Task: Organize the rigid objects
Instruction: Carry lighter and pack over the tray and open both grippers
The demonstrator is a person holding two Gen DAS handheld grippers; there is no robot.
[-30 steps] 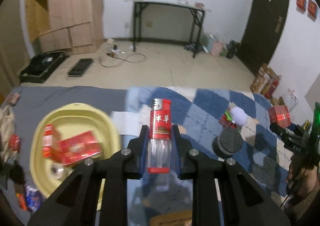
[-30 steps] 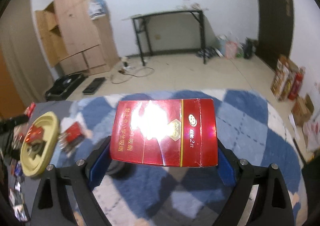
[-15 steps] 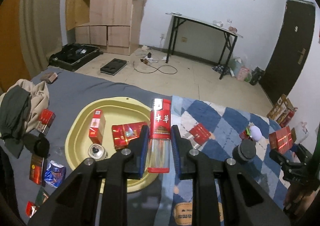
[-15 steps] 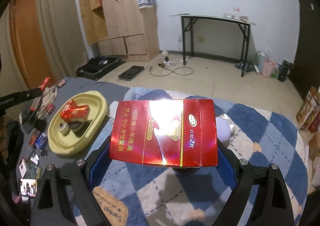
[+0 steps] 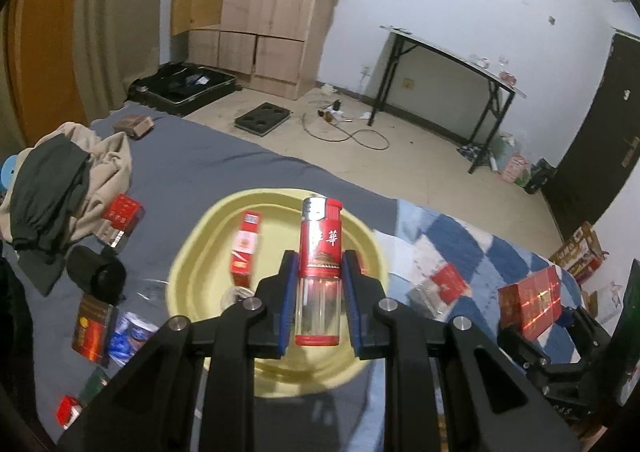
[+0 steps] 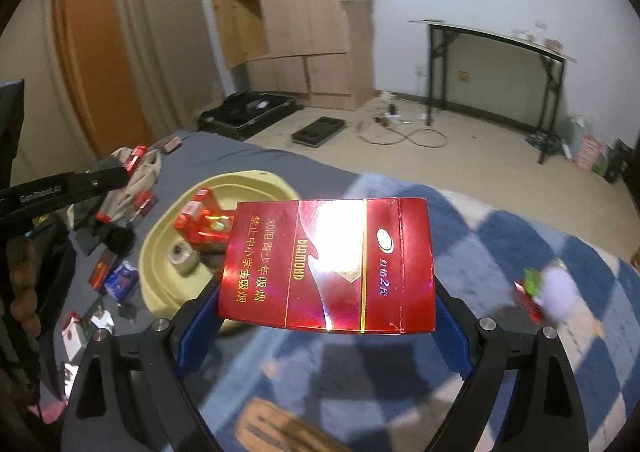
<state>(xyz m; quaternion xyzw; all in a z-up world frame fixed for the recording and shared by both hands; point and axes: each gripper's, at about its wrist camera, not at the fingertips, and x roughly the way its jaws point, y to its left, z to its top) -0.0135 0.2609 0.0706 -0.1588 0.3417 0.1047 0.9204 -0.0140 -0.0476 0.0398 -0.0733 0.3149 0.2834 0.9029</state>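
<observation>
Holding a lighter [image 5: 319, 272] tight in my left claw [image 5: 319, 292] above the yellow tray [image 5: 192, 272] and a red box [image 6: 328, 264] squeezed in my right claw [image 6: 326, 316], I worry one slips and lands on the bed beside the tray.

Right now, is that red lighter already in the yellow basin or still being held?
Held. The lighter stands upright, clamped between the left gripper jaws, hanging in front of the yellow basin rather than lying in it.
</observation>
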